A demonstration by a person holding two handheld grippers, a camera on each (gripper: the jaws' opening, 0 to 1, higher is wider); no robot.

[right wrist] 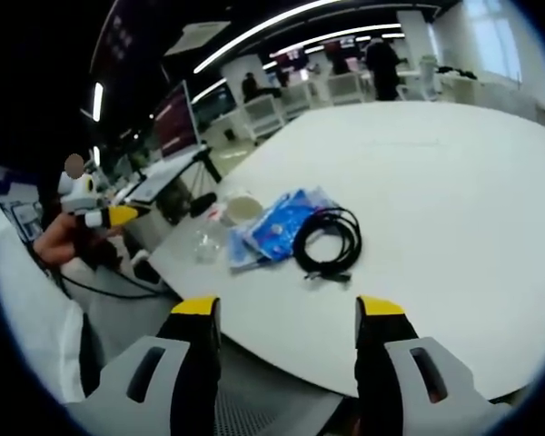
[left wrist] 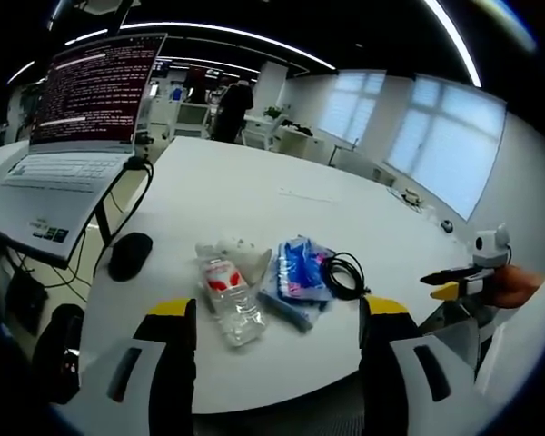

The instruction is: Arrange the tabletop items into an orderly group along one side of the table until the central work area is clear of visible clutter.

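In the left gripper view the left hand-held gripper (left wrist: 277,331) hangs over the near edge of the white tabletop (left wrist: 254,186), its yellow-tipped jaws standing apart with nothing between them. Just beyond them a small cluster lies near that edge: a clear plastic bottle (left wrist: 229,298) on its side, its label red and white but too blurred to read; a blue packet (left wrist: 297,272) touching it on the right, its print unreadable; and a coiled black cable (left wrist: 344,274) against the packet's right side. A black mouse (left wrist: 130,255) sits left of the cluster at the table's left edge. Beyond it an open laptop (left wrist: 73,136) on a stand shows dense lines of light text on a dark red screen, too small to read.

In the right gripper view the right hand-held gripper (right wrist: 288,331) also has its jaws apart and empty, near the cable (right wrist: 327,241), packet (right wrist: 277,227) and bottle (right wrist: 209,241). A pale cup (right wrist: 242,209) stands just behind the packet.
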